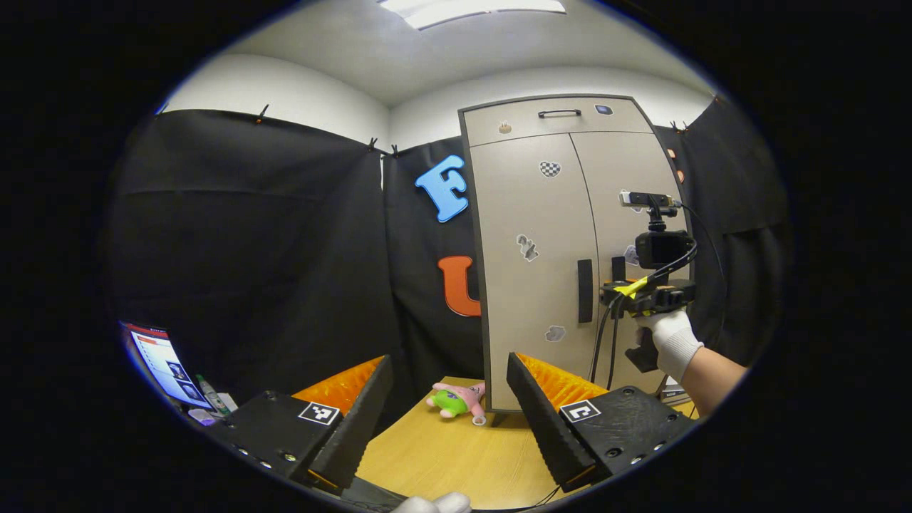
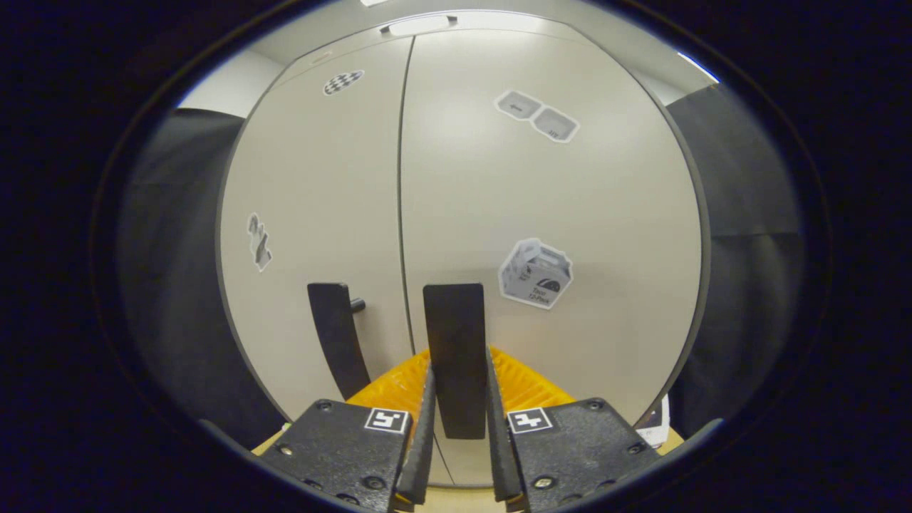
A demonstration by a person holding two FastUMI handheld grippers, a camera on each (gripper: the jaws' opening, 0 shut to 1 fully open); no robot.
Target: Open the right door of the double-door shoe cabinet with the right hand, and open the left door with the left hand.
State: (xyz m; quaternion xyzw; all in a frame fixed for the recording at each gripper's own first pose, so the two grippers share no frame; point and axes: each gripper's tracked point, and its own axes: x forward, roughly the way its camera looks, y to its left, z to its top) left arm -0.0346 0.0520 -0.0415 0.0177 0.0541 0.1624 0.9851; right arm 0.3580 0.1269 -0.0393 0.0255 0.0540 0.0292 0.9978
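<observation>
Two doors, both shut, are counted on the shoe cabinet [image 1: 541, 285] standing on the table [image 1: 442, 456], each with one dark handle. The right handle [image 2: 454, 356] is pinched between the right gripper's [image 2: 459, 399] fingers; its lower end is hidden. The left gripper [image 1: 449, 399] is held spread wide, well apart from the left handle [image 1: 584, 291]. One plush toy [image 1: 456, 400] lies at the cabinet's foot.

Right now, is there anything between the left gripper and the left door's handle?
Nothing visible blocks it. The left gripper is open and well back from the cabinet; the left door handle is in plain sight. A plush toy lies low on the table, below that line. The right gripper is clamped on the right door handle beside it.
</observation>
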